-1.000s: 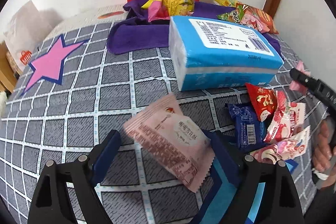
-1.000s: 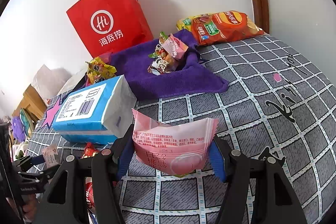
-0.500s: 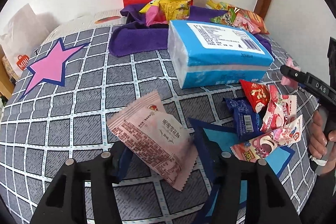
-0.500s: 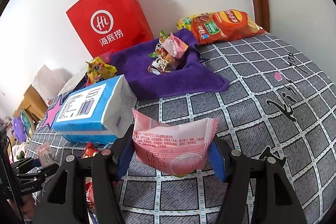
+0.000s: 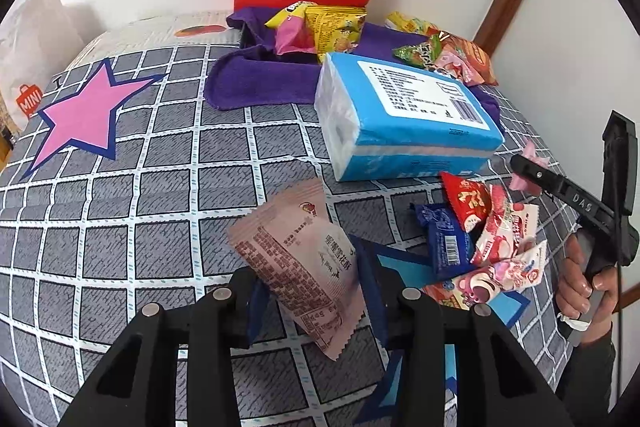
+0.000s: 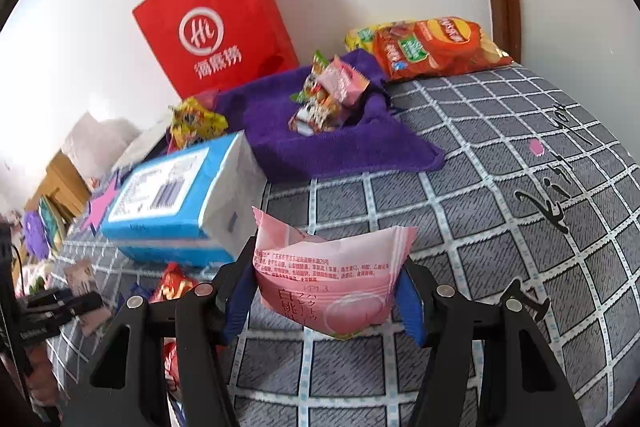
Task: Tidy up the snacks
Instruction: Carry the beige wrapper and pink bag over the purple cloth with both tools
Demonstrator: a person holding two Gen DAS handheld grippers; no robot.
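**A:** What has just changed on the bed?

**B:** The left gripper (image 5: 312, 291) has just been closing, and its blue pads now pinch a dusty-pink snack packet (image 5: 298, 259) by the lower half. A second ago that packet lay between wide-spread fingers; now it is gripped and tilted up off the grid-patterned bedspread (image 5: 120, 211). For the sorting job, I'd judge that means one more item is picked and ready to be carried to a pile.

**A:** And further right?

**B:** A loose heap of small wrappers (image 5: 480, 239), red, dark blue and strawberry-print, lies just beside the blue tissue pack (image 5: 404, 115). The right gripper (image 6: 326, 295) has also been closing a little, and it stays clamped on a paler pink peach packet (image 6: 332, 279), held clear of the cover.

**A:** Materials?

**B:** Both packets are matte plastic film, pillow-shaped with serrated crimped ends, and the peach one bows between the pads. The tissue pack is a soft brick in glossy wrap. Behind it a purple towel (image 6: 320, 151), plush and rumpled, cradles more crinkly sachets. A stiff red paper bag (image 6: 216, 35) stands against the wall, with a puffed orange crisp bag (image 6: 436, 47) to its right.
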